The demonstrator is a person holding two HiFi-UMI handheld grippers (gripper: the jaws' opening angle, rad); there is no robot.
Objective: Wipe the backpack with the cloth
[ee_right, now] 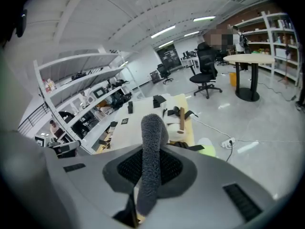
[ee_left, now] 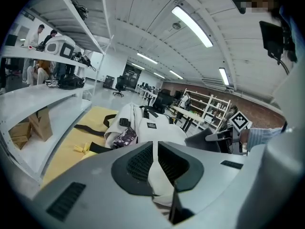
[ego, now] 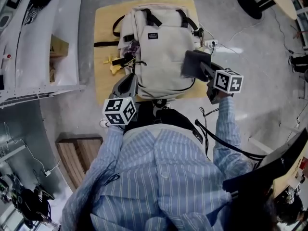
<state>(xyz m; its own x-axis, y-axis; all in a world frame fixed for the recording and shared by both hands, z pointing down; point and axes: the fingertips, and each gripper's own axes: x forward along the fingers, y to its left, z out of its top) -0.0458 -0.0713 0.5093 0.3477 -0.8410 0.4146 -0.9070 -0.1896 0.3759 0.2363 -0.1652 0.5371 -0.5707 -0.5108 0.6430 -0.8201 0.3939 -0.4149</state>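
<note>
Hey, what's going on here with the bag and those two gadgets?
A person holds a claw in each hand over a beige backpack lying on a tan mat. The left claw is pinched on a fold of the backpack's fabric at its near end. The right claw grips a grey cloth at the backpack's right edge, placed for wiping; whether it touches is unclear.

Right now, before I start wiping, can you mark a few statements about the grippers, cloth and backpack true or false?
The right gripper is shut on the grey cloth. True.
The left gripper is empty. False: it is shut on a fold of the backpack's beige fabric.
The backpack lies on a tan mat. True.
The backpack is black. False: it is beige with black straps.
</note>
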